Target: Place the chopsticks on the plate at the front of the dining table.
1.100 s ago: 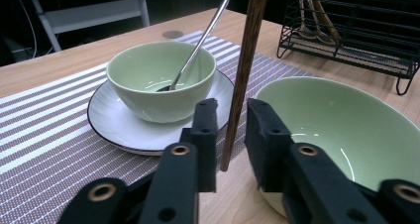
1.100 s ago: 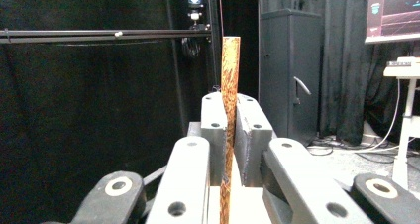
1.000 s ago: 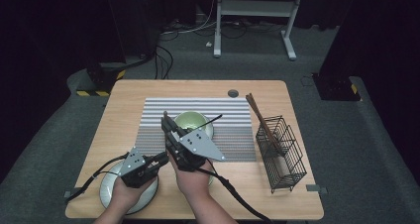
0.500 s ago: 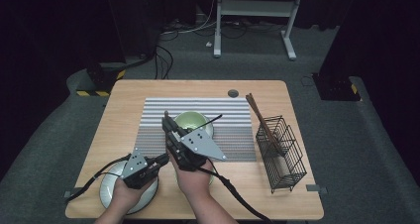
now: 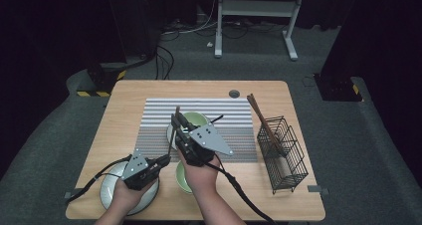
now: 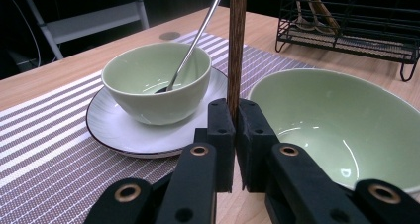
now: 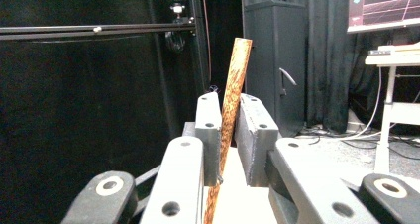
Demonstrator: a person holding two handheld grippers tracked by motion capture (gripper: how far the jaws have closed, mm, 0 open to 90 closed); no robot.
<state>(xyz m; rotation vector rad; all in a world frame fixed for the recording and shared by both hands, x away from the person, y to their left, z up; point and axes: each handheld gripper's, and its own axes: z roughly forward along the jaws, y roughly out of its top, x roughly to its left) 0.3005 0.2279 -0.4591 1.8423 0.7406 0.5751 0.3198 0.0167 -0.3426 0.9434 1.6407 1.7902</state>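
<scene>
Leftmost on the wooden counter (image 5: 124,110), near its front edge, lies a pale plate (image 5: 107,195), and the left gripper (image 5: 160,161) rests over it, held in the person's left hand (image 5: 130,191). Its jaws are clamped tight on the lower part of a brown wooden chopstick (image 6: 236,45), which stands upright between the pads in the left gripper view. Just right of that gripper sits a green bowl (image 5: 183,177) on the bare wood, partly under the right hand (image 5: 201,171). Behind it, on the striped placemat (image 5: 154,130), a smaller green bowl (image 6: 156,80) stands on a white saucer (image 6: 114,132) with a metal spoon (image 6: 195,38) leaning inside. The right gripper (image 5: 178,124) hangs above that bowl, higher up the same chopstick; its jaws have just been easing apart, the stick leaning against the left pad with a gap at the right one in the right gripper view. Farther right stands a black wire basket (image 5: 288,155) with more chopsticks (image 5: 261,118) sticking out
</scene>
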